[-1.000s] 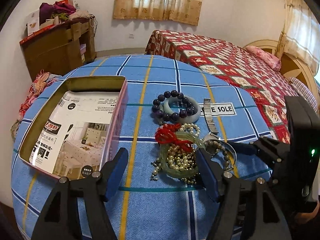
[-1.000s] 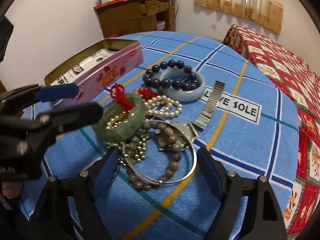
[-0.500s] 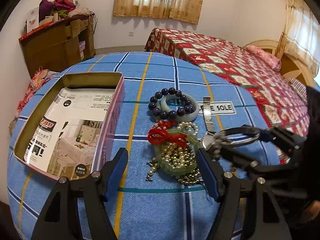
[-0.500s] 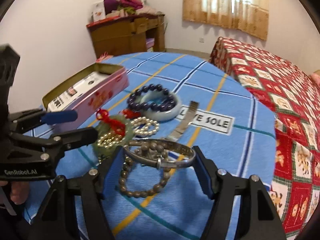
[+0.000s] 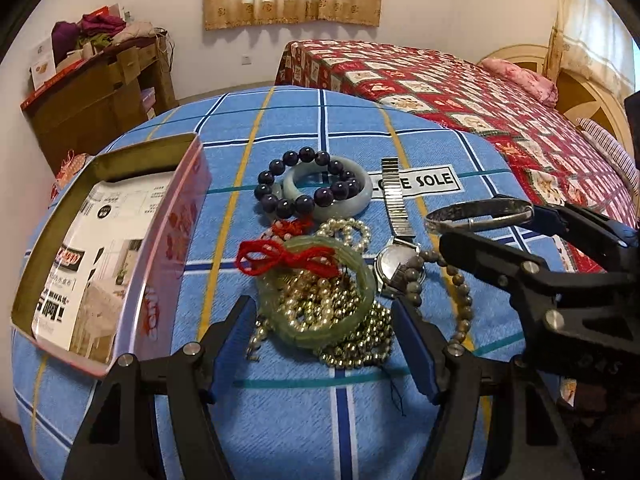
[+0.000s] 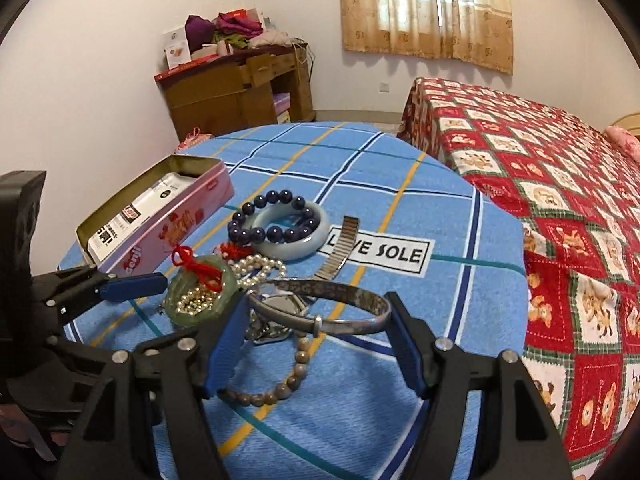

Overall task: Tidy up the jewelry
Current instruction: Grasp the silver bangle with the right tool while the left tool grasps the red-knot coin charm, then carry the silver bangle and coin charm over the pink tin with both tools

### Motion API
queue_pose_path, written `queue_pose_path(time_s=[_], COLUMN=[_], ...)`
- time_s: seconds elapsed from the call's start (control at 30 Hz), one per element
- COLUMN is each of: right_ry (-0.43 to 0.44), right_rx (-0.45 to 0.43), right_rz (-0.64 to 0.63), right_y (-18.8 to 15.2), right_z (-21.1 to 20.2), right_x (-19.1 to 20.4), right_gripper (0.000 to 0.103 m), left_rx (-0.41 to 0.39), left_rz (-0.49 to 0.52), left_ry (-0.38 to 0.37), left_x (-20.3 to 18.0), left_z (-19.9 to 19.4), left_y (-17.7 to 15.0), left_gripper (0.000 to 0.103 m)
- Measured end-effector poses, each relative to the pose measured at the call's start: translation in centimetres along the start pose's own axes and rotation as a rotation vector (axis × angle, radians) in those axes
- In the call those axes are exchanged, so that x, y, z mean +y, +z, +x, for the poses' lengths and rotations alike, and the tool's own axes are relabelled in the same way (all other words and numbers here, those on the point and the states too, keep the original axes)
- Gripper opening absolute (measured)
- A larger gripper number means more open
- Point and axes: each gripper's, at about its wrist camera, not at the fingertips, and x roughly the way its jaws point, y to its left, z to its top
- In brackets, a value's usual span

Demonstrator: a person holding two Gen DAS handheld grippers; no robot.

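The right gripper clamps the thin silver metal bangle level above the jewelry heap, well right of the open pink rectangular tin; the left gripper, unclenched, straddles the green jade bangle.

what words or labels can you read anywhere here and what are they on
"LOVE SOLE" on the white label sewn to the blue checked cloth; a watch strap covers part of the first word.
Red lettering on the pink side of the tin: not legible.
Printed paper lining the tin: a red logo and small print, too small to read.
Watch dial: unreadable.
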Motion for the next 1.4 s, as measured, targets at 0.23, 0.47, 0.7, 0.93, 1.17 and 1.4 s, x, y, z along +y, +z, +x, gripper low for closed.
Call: queue_pose_path(time_s=[0.23, 0.47, 0.7, 0.93, 1.17, 1.4], right_ry=[-0.004, 0.0, 0.002, -0.002, -0.004, -0.004], right_rx=[-0.012, -0.018, -0.019, -0.024, -0.029, -0.028], right_rz=[0.004, -0.002, 0.001, -0.001, 0.009, -0.009], right_y=[0.0, -0.1, 0.0, -0.1, 0.0, 0.0], right_z=[-0.1, -0.2, -0.2, -0.3, -0.5, -0.5], right_x=[-0.1, 0.3, 0.4, 0.4, 0.0, 0.5], right_gripper=[0.07, 0.07, 0.07, 0.07, 0.07, 0.07], left_rx=[0.001, -0.098, 0.018, -0.042, -0.079, -0.095], left_rz=[-0.023, -0.066, -0.066, -0.043, -0.035, -0.078], left_ry=[-0.016, -0.058, -0.108, -0.158, -0.091, -0.08], left_x=[1.1, 2.4, 2.7, 1.6, 2.1, 2.5], left_z=[-0.3, -3.7, -2.1, -2.9, -3.3, -3.0], left_y=[-0.1, 1.0, 1.4, 1.3, 1.6, 2.0], left_gripper=[0.025, 0.02, 0.015, 0.0, 0.0, 0.044])
